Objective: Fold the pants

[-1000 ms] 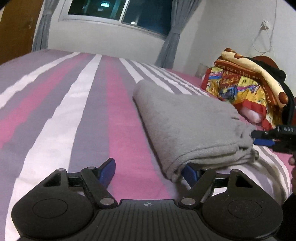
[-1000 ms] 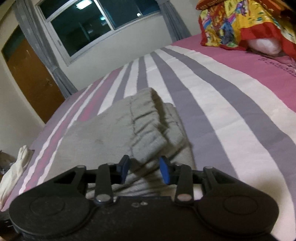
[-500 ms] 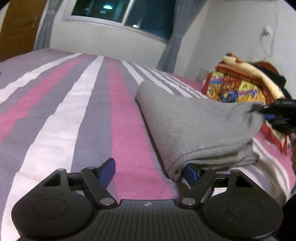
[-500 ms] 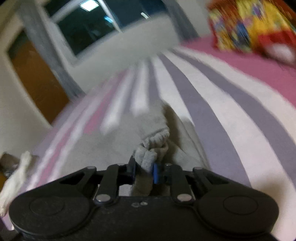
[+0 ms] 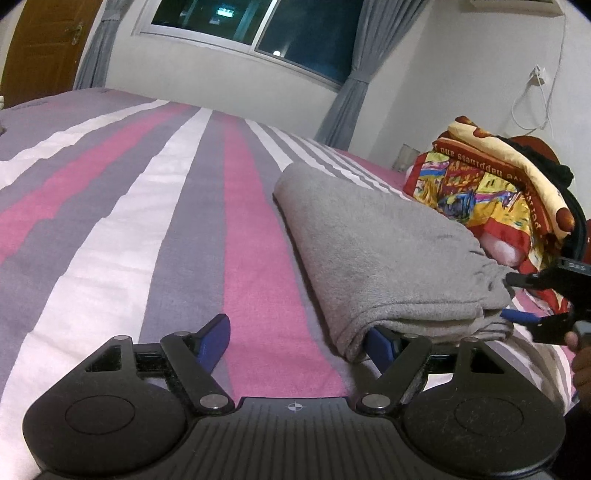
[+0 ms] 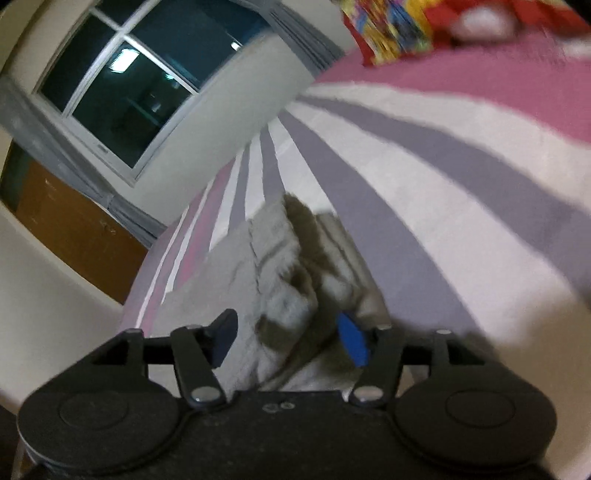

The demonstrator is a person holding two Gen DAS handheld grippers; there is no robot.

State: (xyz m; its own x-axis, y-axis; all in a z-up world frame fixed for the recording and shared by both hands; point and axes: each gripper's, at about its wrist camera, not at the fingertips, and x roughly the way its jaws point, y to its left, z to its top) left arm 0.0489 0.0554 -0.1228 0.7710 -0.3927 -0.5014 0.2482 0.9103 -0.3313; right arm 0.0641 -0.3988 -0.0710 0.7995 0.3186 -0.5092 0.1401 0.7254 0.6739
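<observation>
Pants [image 5: 373, 254], grey and fleecy, lie folded into a thick rectangle on the striped bed [image 5: 155, 221] in front of us, pink, grey and white bands running away toward a dark window [image 5: 258, 26]. Our left gripper [image 5: 297, 338] rests low on the bed with its fingers spread wide; the right-hand finger [image 5: 380, 341] is tucked under the pants' near folded edge, the other finger sits apart on the sheet. Our right gripper [image 6: 286, 338] is at the bunched waistband end; its fingers have just been opening, and the gathered cloth sits between them with neither pad visibly pressing it. A colourful blanket [image 5: 480, 184] is piled beyond the pants.
</observation>
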